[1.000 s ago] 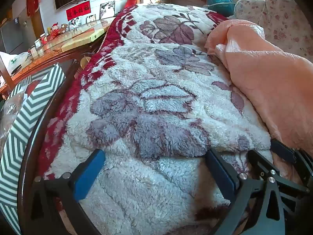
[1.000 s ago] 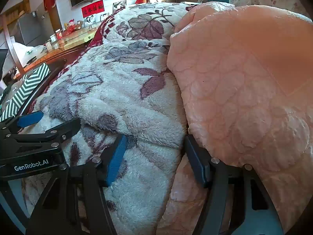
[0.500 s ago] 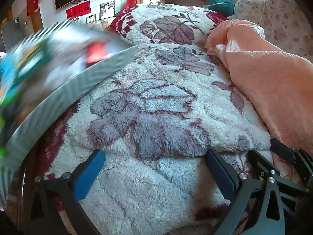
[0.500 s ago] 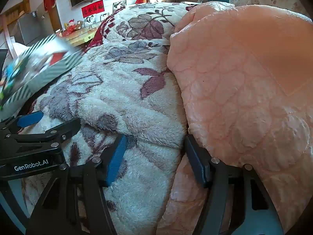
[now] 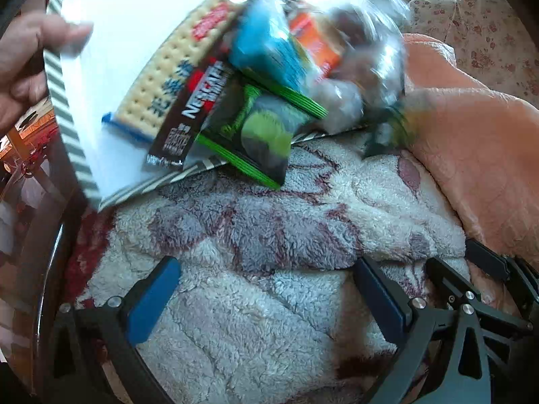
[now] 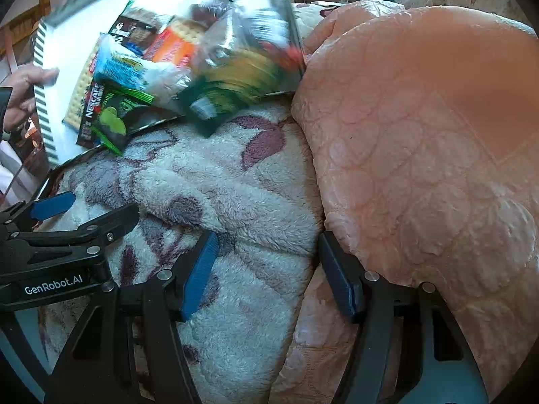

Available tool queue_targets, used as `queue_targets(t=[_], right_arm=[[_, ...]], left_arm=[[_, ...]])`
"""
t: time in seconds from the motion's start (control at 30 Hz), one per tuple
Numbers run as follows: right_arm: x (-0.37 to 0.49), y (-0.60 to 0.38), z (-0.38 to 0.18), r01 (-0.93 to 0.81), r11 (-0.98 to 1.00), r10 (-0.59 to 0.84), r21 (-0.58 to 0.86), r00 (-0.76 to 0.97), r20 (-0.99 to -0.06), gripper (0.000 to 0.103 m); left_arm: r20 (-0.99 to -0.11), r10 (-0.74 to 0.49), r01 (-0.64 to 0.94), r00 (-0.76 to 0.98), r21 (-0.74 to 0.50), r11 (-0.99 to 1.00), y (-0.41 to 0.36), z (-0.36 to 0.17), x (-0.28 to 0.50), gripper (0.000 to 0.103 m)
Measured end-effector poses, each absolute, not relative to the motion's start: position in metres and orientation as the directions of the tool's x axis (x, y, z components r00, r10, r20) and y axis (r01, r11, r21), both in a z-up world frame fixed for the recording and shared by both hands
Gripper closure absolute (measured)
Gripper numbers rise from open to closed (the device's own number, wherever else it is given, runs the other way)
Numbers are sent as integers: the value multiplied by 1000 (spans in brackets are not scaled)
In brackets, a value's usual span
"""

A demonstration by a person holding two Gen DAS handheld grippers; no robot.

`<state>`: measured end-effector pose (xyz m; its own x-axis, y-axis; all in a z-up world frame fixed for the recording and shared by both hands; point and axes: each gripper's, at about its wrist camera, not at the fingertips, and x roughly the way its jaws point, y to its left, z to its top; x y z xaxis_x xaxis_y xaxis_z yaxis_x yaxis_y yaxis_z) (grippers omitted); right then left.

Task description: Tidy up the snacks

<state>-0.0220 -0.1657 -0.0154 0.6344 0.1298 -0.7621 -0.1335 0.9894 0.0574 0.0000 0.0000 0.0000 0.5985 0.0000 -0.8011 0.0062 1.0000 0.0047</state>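
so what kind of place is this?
Most likely a home bedroom or living room: a fleecy flowered blanket and a pink quilt cover a bed or couch, with a flowered sofa behind.

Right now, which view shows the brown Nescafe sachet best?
The left wrist view: the brown Nescafe sachet sits large with readable lettering. The right wrist view shows it small, at the frame's left, partly under the green packet.

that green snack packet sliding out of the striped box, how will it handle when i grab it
The green packet looks like thin glossy foil, so probably light, floppy and a bit slippery. It looks flat, so it should not roll on the fleece blanket, though it may sink in.
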Motion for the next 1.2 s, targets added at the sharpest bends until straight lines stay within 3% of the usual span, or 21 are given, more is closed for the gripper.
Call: queue_targets(t=[1.2], right_arm=[[-23,-165,-15,-132,990,128,56,633,-763,40]], left_arm=[[-801,-1,6,598,3,1000,1,1,1,0]])
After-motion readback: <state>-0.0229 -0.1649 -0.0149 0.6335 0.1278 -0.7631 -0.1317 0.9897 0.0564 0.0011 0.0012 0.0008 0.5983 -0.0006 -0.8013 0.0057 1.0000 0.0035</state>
